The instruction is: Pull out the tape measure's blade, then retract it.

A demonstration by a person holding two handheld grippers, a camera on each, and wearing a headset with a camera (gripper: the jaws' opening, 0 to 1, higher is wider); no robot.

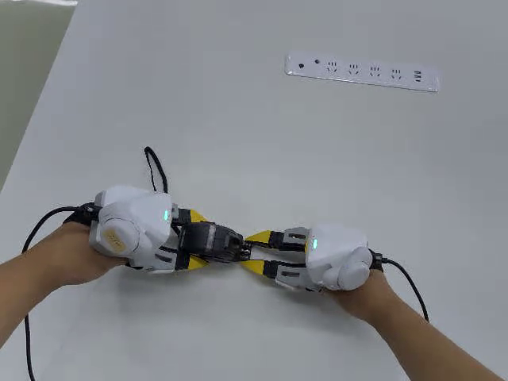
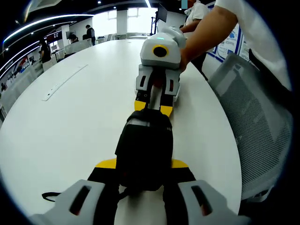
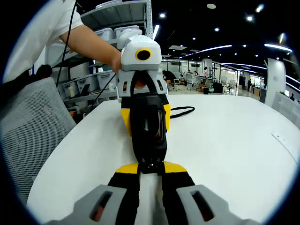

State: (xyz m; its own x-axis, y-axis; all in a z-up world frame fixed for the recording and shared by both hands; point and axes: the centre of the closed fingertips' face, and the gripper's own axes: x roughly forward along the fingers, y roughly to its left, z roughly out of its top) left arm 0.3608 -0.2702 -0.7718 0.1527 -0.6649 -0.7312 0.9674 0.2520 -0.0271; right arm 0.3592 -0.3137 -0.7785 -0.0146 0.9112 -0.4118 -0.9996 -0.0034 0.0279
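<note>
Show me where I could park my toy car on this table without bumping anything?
There is lots of bare table between the power strip and the grippers, and across the far left side beyond the black cord. It's crowded near the front edge, where the left gripper and right gripper meet on the tape measure.

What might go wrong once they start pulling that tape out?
The right tongs pinch only the small blade tip; it may slip free and the blade snap back. The left tongs clamp the tape measure by its sides, so a hard pull might twist it loose.
</note>
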